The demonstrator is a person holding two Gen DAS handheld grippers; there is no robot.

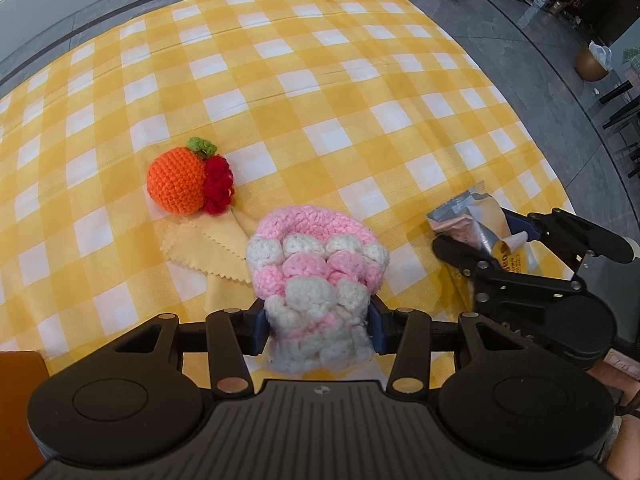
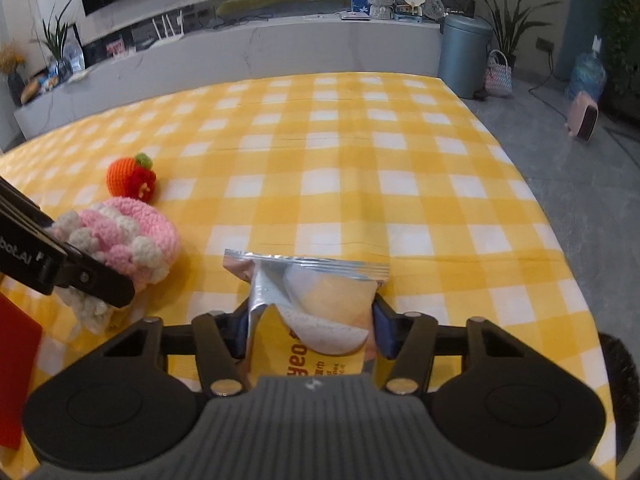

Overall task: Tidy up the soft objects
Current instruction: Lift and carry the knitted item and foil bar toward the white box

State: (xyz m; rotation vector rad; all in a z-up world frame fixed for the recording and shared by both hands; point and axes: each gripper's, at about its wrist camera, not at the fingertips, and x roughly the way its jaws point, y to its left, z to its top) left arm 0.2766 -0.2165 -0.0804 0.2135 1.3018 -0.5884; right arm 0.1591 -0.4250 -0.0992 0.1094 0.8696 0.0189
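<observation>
The tablecloth (image 1: 320, 80) was yellow-and-white checked — the crochet ball (image 1: 176, 184) orange, the knitted piece (image 1: 320, 264) pink and white.

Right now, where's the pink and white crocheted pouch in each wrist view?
Left wrist view: pink and white crocheted pouch at bottom centre, clamped between the left hand-held gripper pads.
Right wrist view: same pouch at left edge, behind the black gripper finger.
Shared landmark: orange crocheted fruit with red flower, on the table beyond the pouch in both.
</observation>
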